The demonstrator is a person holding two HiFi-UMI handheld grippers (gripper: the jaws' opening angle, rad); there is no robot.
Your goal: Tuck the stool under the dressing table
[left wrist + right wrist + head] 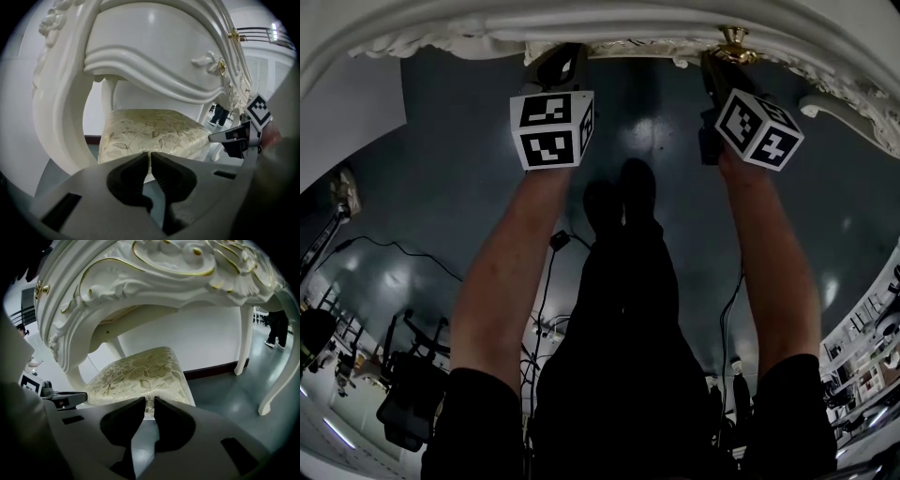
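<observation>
The stool [154, 129], a white frame with a cream leaf-patterned cushion [140, 373], stands under the white carved dressing table [154, 61] [140, 277]. My left gripper [150, 157] is shut, its tips against the near edge of the cushion. My right gripper [150, 401] is shut on that same cushion edge, a little further along, with a strip of the fabric in the narrow gap. In the head view both marker cubes [551, 128] [759, 128] sit at the table's front edge [487, 28], and the jaw tips and the stool are hidden beneath it.
Curved white table legs [241, 341] [276, 380] stand to the right on the dark glossy floor [225, 394]. A gold drawer knob [732, 39] juts out above my right gripper. Cables and stands [403, 394] lie behind me. A person's legs [279, 329] show far right.
</observation>
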